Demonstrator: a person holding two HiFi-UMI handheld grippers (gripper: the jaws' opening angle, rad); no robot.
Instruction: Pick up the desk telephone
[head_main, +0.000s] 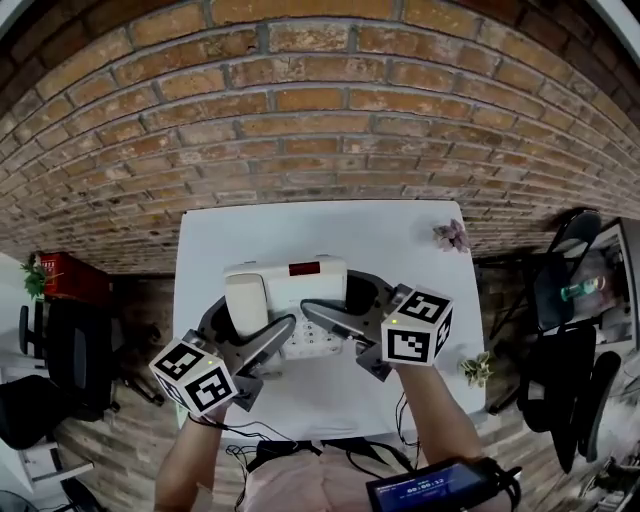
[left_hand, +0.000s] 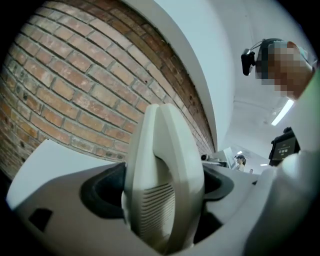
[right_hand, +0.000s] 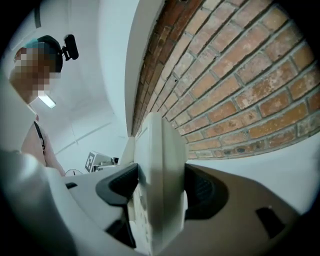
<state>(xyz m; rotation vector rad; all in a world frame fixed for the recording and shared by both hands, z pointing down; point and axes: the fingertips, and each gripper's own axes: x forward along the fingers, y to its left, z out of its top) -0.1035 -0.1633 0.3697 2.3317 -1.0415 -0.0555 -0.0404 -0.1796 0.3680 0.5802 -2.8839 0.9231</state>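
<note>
A white desk telephone (head_main: 290, 290), with a red display and its handset on the left side, is held over the white table (head_main: 400, 240). My left gripper (head_main: 245, 325) is shut on the handset end. My right gripper (head_main: 350, 305) is shut on the phone's right side. In the left gripper view the telephone's ribbed handset end (left_hand: 160, 175) stands upright, with my left gripper (left_hand: 162, 200) clamped on it by dark pads (left_hand: 107, 192) on both sides. In the right gripper view the telephone's right edge (right_hand: 160, 170) fills the gap of my right gripper (right_hand: 157, 195).
A brick wall (head_main: 300, 100) runs behind the table. A small pink flower (head_main: 452, 236) sits at the back right corner and a green plant (head_main: 476, 368) at the right edge. Office chairs stand at the left (head_main: 60, 350) and right (head_main: 570, 300), and a red box (head_main: 70, 275) at the far left.
</note>
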